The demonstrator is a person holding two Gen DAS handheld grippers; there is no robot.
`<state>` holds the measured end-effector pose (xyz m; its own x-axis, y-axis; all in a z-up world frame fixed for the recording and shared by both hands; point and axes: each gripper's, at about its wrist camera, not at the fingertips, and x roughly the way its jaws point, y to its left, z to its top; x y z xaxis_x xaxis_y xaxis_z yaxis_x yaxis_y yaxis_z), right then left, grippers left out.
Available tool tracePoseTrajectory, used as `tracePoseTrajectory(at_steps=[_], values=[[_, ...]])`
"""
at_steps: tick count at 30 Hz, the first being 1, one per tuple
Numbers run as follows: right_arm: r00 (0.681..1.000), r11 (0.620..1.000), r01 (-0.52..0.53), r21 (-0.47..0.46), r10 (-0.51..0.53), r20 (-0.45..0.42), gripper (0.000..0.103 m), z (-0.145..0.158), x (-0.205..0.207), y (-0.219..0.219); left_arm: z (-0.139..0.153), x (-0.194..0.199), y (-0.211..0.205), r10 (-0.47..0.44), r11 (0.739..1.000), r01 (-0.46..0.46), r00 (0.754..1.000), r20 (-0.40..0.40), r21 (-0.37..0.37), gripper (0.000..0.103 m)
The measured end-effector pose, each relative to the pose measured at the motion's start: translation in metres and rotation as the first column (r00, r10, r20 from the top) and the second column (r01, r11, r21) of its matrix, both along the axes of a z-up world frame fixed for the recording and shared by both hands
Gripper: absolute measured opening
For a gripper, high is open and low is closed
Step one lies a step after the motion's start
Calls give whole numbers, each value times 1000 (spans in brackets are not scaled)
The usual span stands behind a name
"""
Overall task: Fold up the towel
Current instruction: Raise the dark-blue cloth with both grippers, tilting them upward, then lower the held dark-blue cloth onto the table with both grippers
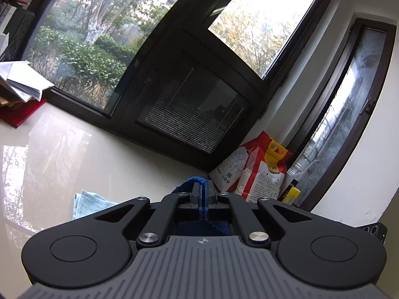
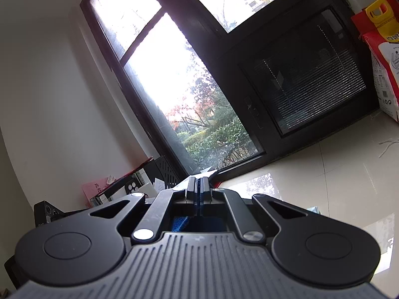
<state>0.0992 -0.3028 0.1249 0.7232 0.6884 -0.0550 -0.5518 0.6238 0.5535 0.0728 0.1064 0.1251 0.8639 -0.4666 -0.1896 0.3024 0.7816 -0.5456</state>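
My left gripper (image 1: 202,189) is shut on a dark blue towel (image 1: 190,183); a fold of it sticks up past the fingertips and more shows under the jaws. My right gripper (image 2: 198,185) is shut on the same dark blue towel (image 2: 179,223), seen only as a thin strip between the fingers and a patch below them. Both grippers are lifted and tilted up toward the window, so most of the towel is hidden beneath them. A light blue towel (image 1: 88,203) lies on the glossy white table (image 1: 74,149) to the left of my left gripper.
A dark-framed window (image 1: 189,99) runs along the back of the table. Red and white bags (image 1: 256,172) and a yellow bottle (image 1: 291,194) stand in the right corner. Papers and a red folder (image 1: 20,92) sit at the left; a black file rack (image 2: 159,174) holds papers.
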Motion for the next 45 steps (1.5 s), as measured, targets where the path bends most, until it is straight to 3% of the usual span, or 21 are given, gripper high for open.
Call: tracePoseTrajectory(at_steps=[11,26,35,45], values=[[997,998,-57,-31,55,-59,2,-25,-47,1,-31,-46,-11,-54,998,54,998,-29,8,2],[991,995,-75,-67,67,-120,2,-50,-106,-14,-69,-105,-10,-37,999,40,995,-92,30,2],[980,990,-129,-60,118,-163,2,-68,-134,-23,-87,-137,-10,-60,995,67,993,-106,68,2],[969,978,-176,-116,151,-194,2,-72,-152,-17,-101,-157,-13,-67,988,85,988,-138,129,2]])
